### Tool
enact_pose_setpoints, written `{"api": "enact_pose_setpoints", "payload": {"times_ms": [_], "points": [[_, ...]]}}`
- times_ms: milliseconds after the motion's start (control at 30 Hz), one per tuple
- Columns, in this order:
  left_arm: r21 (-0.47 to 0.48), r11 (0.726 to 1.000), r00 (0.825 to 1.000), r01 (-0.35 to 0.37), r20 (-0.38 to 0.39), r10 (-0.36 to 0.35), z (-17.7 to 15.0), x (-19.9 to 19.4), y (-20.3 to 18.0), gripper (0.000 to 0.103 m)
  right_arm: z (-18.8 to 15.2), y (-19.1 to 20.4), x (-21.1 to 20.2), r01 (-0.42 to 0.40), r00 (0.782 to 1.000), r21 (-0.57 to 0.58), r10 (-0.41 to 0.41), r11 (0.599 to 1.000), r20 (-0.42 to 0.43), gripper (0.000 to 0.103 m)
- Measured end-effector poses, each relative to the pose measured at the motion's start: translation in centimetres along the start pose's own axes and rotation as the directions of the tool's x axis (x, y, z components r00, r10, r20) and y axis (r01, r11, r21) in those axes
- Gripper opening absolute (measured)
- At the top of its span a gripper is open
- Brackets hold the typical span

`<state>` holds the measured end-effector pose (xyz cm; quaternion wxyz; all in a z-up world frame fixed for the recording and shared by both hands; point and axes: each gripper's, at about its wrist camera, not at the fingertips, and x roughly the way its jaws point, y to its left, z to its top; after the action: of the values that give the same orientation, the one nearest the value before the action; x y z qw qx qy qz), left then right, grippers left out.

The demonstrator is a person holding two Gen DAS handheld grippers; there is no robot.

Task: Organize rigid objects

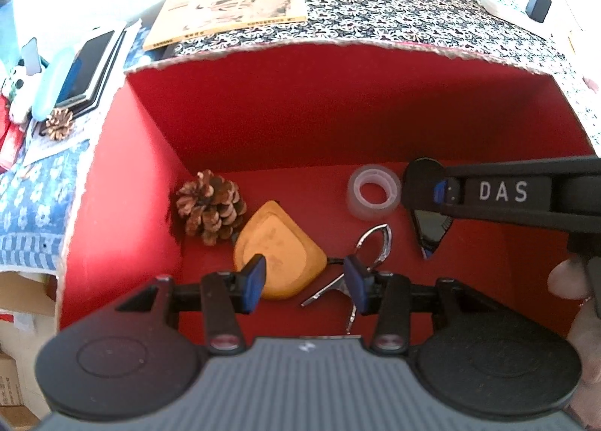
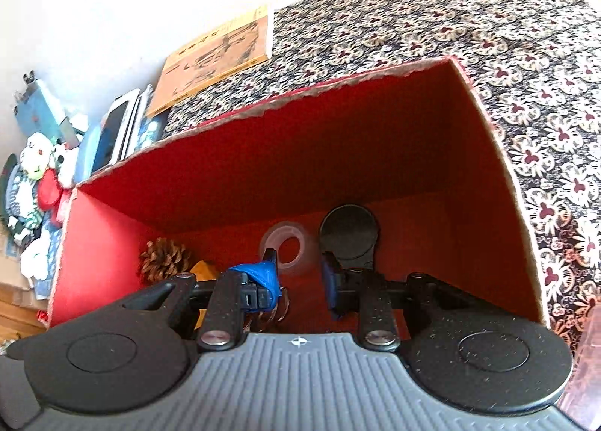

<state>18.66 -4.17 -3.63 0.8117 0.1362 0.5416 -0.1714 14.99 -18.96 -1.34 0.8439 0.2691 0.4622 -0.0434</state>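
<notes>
Red box (image 1: 263, 123), sorting bin: pine cone (image 1: 210, 211), tape roll (image 1: 372, 190), keys gathered inside; my left gripper (image 1: 306, 282) hangs apart, empty; my right gripper (image 2: 300, 273), narrow, empty, beside the black disc (image 2: 347, 230).

The open-topped red cardboard box (image 1: 124, 168) gives free entry from above. On its floor, a brown pine cone (image 1: 209, 205), orange rounded wooden block (image 1: 278, 254), metal clip (image 1: 375, 247), clear tape roll (image 1: 373, 191) and black heart-shaped object (image 1: 432, 232) crowd the left and middle; the right floor stays bare.
</notes>
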Motion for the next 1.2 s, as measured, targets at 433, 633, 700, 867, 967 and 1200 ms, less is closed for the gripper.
{"api": "enact_pose_setpoints", "payload": {"times_ms": [433,633,700,867,967,1200], "points": [[-0.022,1.0,1.0,-0.012,-0.009,0.012,0.06,0.14,0.22,0.047,-0.25,0.07,-0.37,0.065,0.997,0.03,-0.066,0.997,0.039,0.008],[-0.013,1.0,1.0,-0.023,-0.002,0.023,-0.02,0.07,0.0,0.047,-0.46,0.19,-0.71,0.079,0.995,0.031,-0.081,0.996,0.065,0.008],[-0.012,1.0,1.0,-0.028,0.003,0.028,-0.08,0.03,-0.03,0.047,-0.51,0.24,-0.77,0.084,0.994,0.031,-0.086,0.996,0.07,0.008],[-0.01,0.999,0.999,-0.037,0.011,0.037,-0.24,-0.03,0.01,0.047,-0.52,0.32,-0.81,0.088,0.993,0.03,-0.09,0.996,0.073,0.008],[-0.01,0.999,0.999,-0.048,0.018,0.048,-0.28,-0.05,-0.02,0.047,-0.52,0.31,-0.87,0.089,0.993,0.029,-0.091,0.996,0.078,0.008],[-0.011,0.998,0.997,-0.066,0.026,0.066,-0.34,-0.06,-0.11,0.047,-0.49,0.13,-0.86,0.064,0.995,0.031,-0.067,0.997,0.078,0.008]]}}
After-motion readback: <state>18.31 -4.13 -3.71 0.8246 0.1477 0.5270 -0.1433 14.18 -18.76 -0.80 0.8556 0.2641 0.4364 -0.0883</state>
